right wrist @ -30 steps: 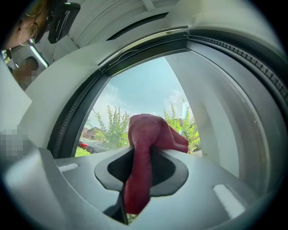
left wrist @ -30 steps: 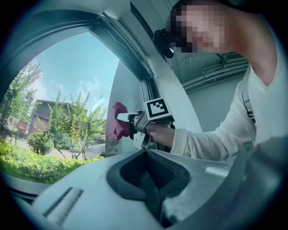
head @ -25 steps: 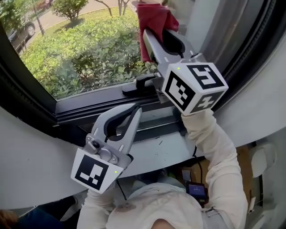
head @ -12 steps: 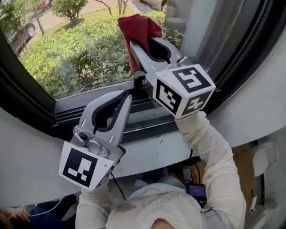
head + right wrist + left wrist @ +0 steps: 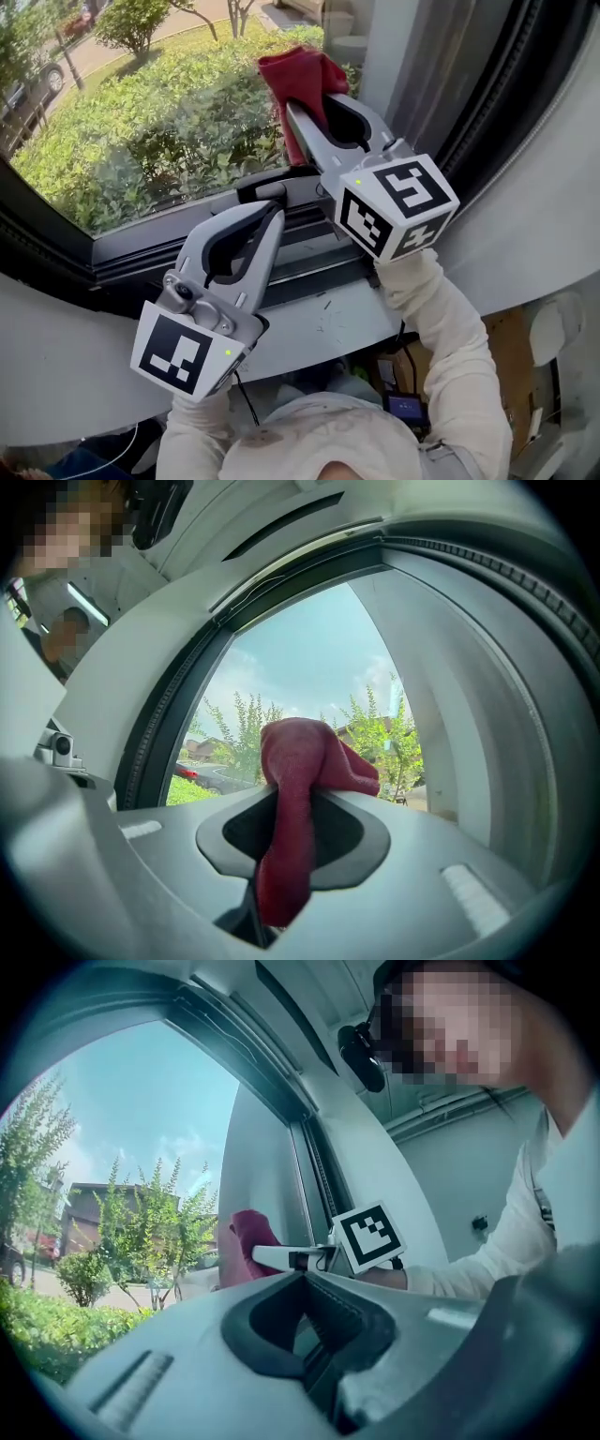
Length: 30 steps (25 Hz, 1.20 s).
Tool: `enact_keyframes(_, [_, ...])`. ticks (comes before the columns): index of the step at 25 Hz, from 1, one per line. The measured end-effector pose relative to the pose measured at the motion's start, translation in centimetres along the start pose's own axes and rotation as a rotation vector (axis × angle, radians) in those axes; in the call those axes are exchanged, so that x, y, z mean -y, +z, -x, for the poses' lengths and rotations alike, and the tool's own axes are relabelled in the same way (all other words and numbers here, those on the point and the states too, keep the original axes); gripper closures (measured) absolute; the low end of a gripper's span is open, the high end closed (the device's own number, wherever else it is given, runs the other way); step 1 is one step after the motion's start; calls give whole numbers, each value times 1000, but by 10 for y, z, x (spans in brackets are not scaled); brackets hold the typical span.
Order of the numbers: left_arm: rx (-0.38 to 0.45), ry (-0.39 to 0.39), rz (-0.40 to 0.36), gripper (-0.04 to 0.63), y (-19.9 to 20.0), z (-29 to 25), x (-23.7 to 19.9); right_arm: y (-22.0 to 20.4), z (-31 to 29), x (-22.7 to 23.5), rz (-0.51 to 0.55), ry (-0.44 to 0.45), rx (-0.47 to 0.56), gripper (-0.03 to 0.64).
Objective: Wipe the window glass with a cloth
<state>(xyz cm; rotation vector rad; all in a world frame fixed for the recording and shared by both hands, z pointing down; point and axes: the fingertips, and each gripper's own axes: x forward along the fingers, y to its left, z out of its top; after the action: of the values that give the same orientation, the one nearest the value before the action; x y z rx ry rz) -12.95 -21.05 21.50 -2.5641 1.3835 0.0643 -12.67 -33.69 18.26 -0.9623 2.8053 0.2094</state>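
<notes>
A red cloth (image 5: 298, 82) is bunched against the window glass (image 5: 150, 122), near the pane's lower right corner. My right gripper (image 5: 302, 105) is shut on the cloth, which also trails down between its jaws in the right gripper view (image 5: 298, 799). My left gripper (image 5: 270, 212) hangs lower, over the window sill, its jaws closed with nothing between them. In the left gripper view the red cloth (image 5: 246, 1241) and the right gripper (image 5: 281, 1258) show ahead against the pane.
A dark window frame (image 5: 234, 230) runs along the bottom of the pane, with a black handle (image 5: 272, 186) on it. A grey upright (image 5: 412, 66) borders the glass on the right. The white sill (image 5: 347, 323) lies below. Bushes and a car show outside.
The right gripper brought the cloth down the glass and then shifted slightly right. The left gripper drifted left and back, staying shut.
</notes>
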Motion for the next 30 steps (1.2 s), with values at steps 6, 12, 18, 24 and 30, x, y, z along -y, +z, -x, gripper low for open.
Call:
enact_keyframes(6, [-14, -42, 3, 595, -8, -42, 16, 1, 23, 44, -44, -12, 27, 509])
enact_keyframes(12, [-28, -71, 12, 595, -14, -75, 25, 5, 43, 82, -57, -35, 51, 509])
enact_keyframes(18, [-21, -81, 15, 595, -15, -88, 28, 0, 59, 112, -69, -102, 60, 509])
enact_keyframes(24, [-36, -72, 11, 595, -23, -84, 30, -25, 70, 119, -62, -158, 31, 509])
enact_keyframes(30, [-57, -62, 19, 595, -36, -73, 24, -40, 63, 101, -52, -169, 15, 509])
